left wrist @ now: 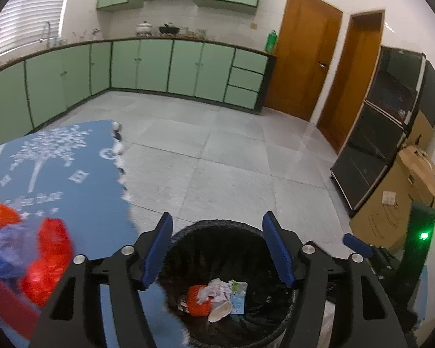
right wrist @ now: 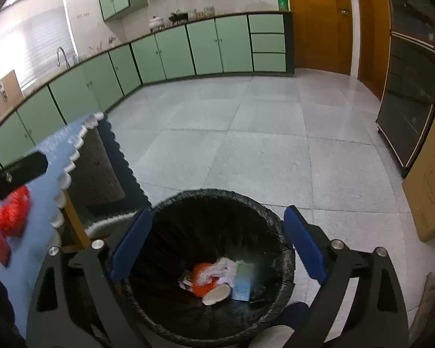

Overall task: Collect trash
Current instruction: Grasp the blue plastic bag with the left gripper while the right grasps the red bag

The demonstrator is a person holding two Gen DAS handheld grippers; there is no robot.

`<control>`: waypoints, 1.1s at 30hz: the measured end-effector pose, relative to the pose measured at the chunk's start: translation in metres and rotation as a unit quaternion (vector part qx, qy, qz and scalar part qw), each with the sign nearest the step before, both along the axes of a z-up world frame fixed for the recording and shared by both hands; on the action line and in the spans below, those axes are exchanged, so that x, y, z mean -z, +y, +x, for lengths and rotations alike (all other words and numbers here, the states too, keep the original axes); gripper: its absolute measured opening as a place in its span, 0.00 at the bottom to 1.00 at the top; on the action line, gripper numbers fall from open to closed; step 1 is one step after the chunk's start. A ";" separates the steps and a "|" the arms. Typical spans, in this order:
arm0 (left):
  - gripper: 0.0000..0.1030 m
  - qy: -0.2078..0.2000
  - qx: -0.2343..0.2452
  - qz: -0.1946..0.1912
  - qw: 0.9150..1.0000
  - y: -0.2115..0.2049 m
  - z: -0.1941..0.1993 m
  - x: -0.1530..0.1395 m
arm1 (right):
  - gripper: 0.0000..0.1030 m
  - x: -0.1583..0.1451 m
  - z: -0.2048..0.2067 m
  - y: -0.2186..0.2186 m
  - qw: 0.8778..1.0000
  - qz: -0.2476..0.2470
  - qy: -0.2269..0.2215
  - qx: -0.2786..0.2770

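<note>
Left tool [left wrist: 217, 249] spread wide, nothing between the blue pads [left wrist: 156, 249]. Right tool [right wrist: 217, 249] likewise spread wide and empty. Both poised above the black-lined trash bin [left wrist: 287, 313], pointing down into its mouth. Directly below and between the fingers of each, at the bin's bottom: an orange net [left wrist: 198, 301], a crumpled white tissue [left wrist: 214, 288], a paper cup [left wrist: 220, 311] on its side and a pale blue carton [left wrist: 237, 303], all bunched together and touching. Off to the left of the left tool, on the table [left wrist: 72, 174] with its blue cloth, a red and blue plastic bundle [left wrist: 43, 261], blurred. Beyond the bin, grey tiled floor [left wrist: 217, 159] and green cabinets [left wrist: 159, 66].
</note>
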State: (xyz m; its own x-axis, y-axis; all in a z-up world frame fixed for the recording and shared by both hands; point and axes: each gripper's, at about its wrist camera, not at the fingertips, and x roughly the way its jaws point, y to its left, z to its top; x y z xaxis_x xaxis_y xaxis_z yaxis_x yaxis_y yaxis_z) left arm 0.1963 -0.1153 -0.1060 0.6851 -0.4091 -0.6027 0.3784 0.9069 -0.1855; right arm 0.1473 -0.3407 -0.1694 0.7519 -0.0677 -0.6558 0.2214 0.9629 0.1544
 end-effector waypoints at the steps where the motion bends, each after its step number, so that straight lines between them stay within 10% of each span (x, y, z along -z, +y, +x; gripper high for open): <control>1: 0.64 -0.006 -0.007 0.001 1.000 0.007 -0.004 -0.004 | 0.88 -0.005 -0.003 0.000 1.000 0.000 -0.004 -0.002; 15: 0.66 -0.043 -0.138 0.046 0.988 0.146 -0.064 -0.027 | 0.95 -0.063 -0.018 0.114 0.990 -0.005 -0.067 -0.122; 33: 0.66 -0.024 -0.231 0.078 0.970 0.244 -0.073 0.001 | 0.95 -0.046 0.015 0.228 0.975 -0.046 -0.037 -0.216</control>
State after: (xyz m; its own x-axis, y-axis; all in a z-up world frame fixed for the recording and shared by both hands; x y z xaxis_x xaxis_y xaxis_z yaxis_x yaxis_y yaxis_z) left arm 0.1230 0.1290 -0.1073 0.8028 0.0409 -0.5949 -0.0694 0.9973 -0.0251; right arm 0.1624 -0.1124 -0.1230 0.7683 0.2086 -0.6051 -0.2152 0.9746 0.0628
